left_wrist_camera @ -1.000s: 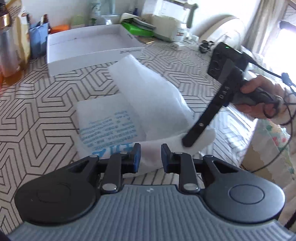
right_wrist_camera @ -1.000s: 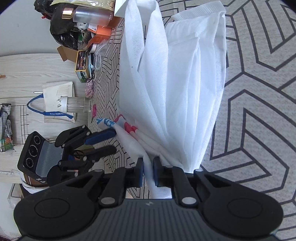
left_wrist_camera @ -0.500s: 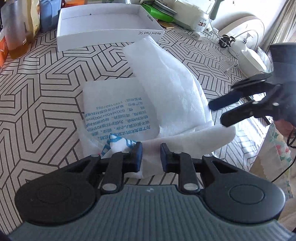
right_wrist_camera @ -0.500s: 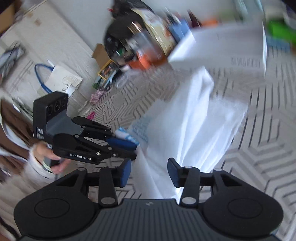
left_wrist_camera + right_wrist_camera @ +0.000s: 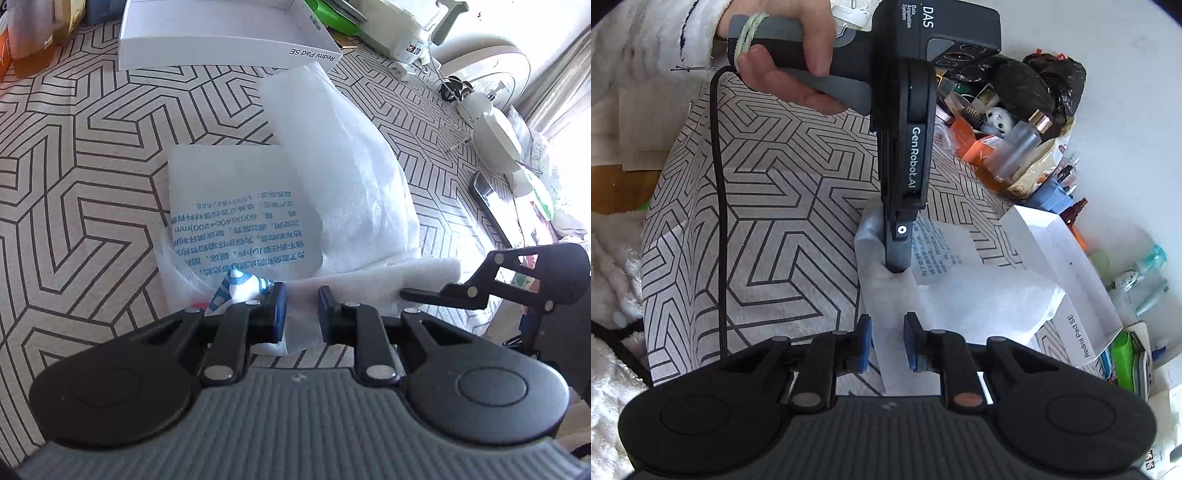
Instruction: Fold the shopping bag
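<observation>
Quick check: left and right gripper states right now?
Left gripper: narrowly parted astride the white non-woven shopping bag; grip cannot be told.
Right gripper: open over the bag's edge, jaws just closing slightly.

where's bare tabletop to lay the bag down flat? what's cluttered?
Free: the patterned tablecloth left of the white bag, between it and the white box; in the right wrist view, the open stretch beside the cable. Crowded: bottles and packets behind the box, and the phone and appliances along the right edge.
</observation>
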